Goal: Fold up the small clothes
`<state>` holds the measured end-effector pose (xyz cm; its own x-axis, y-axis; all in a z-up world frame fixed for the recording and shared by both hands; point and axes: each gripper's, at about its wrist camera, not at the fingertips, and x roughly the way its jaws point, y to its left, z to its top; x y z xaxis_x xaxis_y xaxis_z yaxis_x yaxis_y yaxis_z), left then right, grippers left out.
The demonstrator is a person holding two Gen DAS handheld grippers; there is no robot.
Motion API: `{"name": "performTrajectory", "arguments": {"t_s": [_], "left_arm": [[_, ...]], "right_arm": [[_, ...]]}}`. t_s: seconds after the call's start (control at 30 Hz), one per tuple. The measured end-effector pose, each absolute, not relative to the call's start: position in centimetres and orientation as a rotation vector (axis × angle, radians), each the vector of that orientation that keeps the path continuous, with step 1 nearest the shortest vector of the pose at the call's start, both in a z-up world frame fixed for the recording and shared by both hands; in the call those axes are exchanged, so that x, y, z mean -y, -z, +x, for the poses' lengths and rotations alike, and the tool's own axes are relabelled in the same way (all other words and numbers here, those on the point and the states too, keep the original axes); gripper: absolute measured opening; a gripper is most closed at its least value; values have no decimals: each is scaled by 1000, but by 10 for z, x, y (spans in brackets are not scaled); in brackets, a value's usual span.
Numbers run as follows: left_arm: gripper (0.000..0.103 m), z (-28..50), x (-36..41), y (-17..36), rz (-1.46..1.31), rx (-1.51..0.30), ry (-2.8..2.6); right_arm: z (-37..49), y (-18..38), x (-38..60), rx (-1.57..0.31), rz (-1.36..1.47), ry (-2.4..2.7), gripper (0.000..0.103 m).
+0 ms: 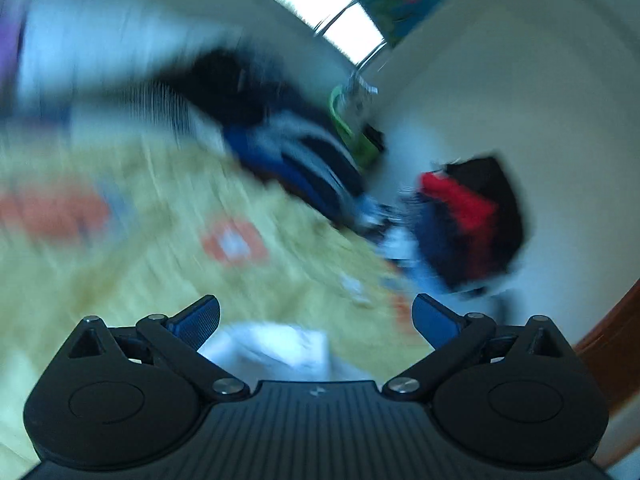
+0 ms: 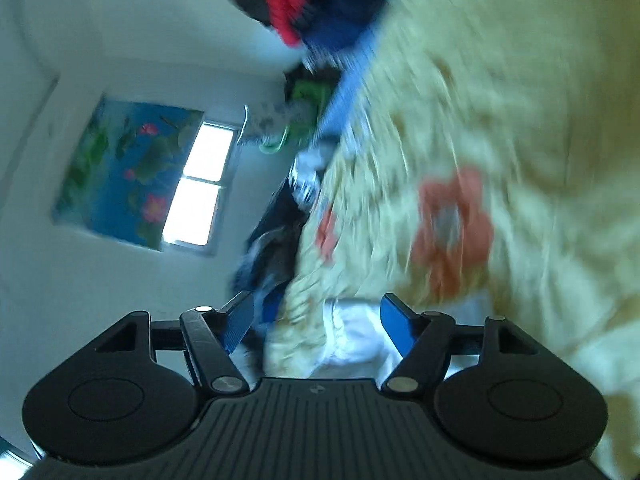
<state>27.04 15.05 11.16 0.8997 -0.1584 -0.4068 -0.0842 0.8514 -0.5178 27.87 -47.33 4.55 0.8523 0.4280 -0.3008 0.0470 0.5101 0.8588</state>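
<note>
Both views are blurred by motion. My left gripper (image 1: 316,318) is open and empty above a white garment (image 1: 276,346) that lies on a yellow bedspread (image 1: 120,272) with orange flowers. My right gripper (image 2: 318,320) is open and empty too, with the white garment (image 2: 356,340) just beyond its jaws. A pile of dark, blue and white clothes (image 1: 296,152) lies along the bed's far edge. A stack of red, navy and black clothes (image 1: 468,224) sits at the right; it also shows in the right wrist view (image 2: 312,4).
A white wall with a window (image 1: 324,12) and a floral curtain (image 2: 124,168) stands behind the bed. A green hanger (image 1: 344,120) lies by the clothes pile. A brown wooden edge (image 1: 612,344) runs at the far right.
</note>
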Motion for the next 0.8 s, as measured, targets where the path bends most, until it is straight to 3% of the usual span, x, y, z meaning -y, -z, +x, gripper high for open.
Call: {"name": "performTrajectory", "arguments": {"t_s": [0.2,0.33,0.4,0.47,0.53,0.8], "left_arm": [[103,276,-17,-89,195,-399,-32],[103,308,22,-54,413,-489,-52],[103,322,18,-43,406,-536,-49],[103,337,3,-38,314,-602,-35],[103,348,-16,-35,180,-673,7],[103,363,-31,-14,56,-723,45]], "right_arm": [[282,-72,346,-615,252,-296,70],[302,-56,312,-639,80,-268,68],[315,-45,314,-667,99,-246,70],[323,-36,324,-700,153,-238,81],[326,-26,334,-718,217,-252,85],[328,-10,324,-698,204,-270,92]]}}
